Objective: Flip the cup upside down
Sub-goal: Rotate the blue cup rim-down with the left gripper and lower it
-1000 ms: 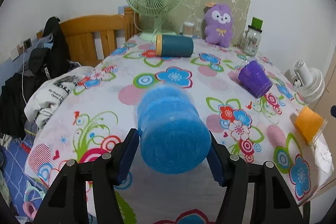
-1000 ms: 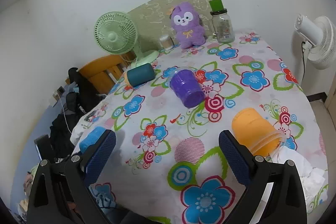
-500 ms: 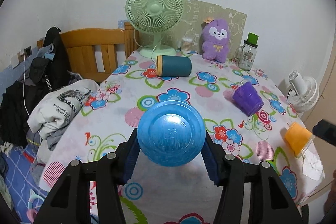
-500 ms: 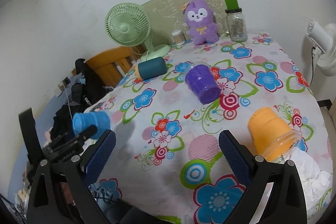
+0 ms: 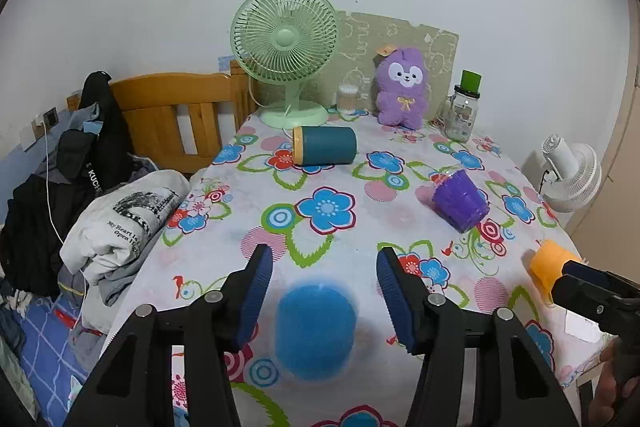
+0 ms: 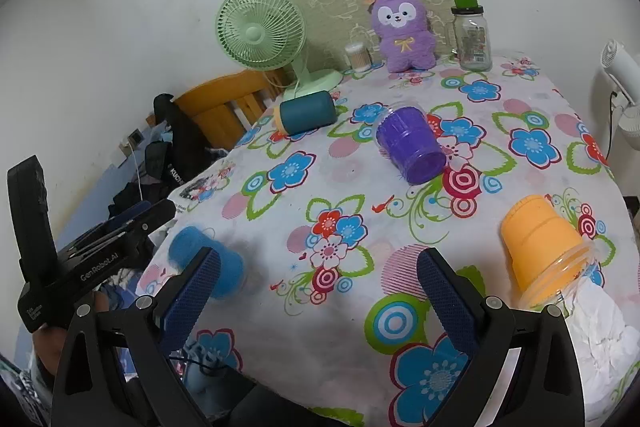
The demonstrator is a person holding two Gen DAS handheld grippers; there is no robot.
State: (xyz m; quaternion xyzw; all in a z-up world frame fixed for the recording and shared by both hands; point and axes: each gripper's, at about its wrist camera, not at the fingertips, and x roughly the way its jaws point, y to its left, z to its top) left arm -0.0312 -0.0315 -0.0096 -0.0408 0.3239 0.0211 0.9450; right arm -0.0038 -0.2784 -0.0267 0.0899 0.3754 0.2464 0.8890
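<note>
A blue cup [image 5: 315, 331] sits blurred on the floral tablecloth near the table's front left edge, base up as far as I can tell. My left gripper [image 5: 323, 291] is open above it, fingers apart on either side, not touching it. In the right wrist view the blue cup [image 6: 208, 263] stands at the table's left edge, with the left gripper's body [image 6: 100, 247] beside it. My right gripper [image 6: 318, 303] is open and empty over the table's front.
A purple cup [image 6: 410, 147], a teal cup [image 6: 306, 113] and an orange cup [image 6: 542, 247] lie on their sides. A green fan [image 5: 284, 47], plush toy [image 5: 402, 87] and glass jar [image 5: 464, 107] stand at the back. Crumpled paper [image 6: 600, 327] lies front right. Clothes [image 5: 120, 219] are piled on the left.
My left gripper has opened and let go of the blue cup, which has dropped onto the table below the fingers. My right gripper has stayed open, shifting slightly.
</note>
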